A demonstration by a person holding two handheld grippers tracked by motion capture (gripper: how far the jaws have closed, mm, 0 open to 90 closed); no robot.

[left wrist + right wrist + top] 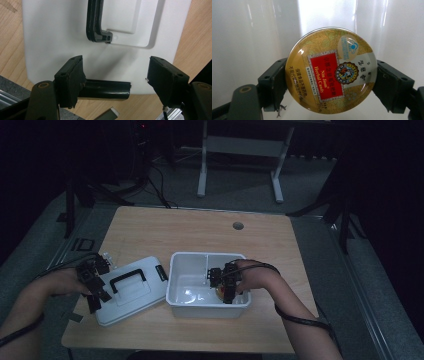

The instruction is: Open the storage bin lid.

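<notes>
Right gripper view: jaws of the right gripper (pixel 329 82) pinching a round gold candy tin (pixel 330 71) across its width, one pad on each side of the rim, printed lid facing the camera. Behind the tin, white glossy walls of the storage bin (pixel 249 37). High view: right gripper (pixel 223 285) low inside the bin's larger front compartment, near the front right corner, tin (pixel 220 293) directly beneath it and close to the floor; whether touching the bottom, cannot tell. Divider wall further back, smaller compartments beyond. Probably the placing step: straight down, then release.

Left gripper view: left gripper (pixel 116 77) spread, nothing between the pads, hovering over the near edge of the white lid (pixel 57 32), black handle (pixel 96 22) further ahead. High view: left gripper (pixel 93 287) at the lid's left end, lid (pixel 132 292) flat on the wooden table (pixel 200 230) just left of the bin (pixel 187 265), nearer the left hand for closing.
</notes>
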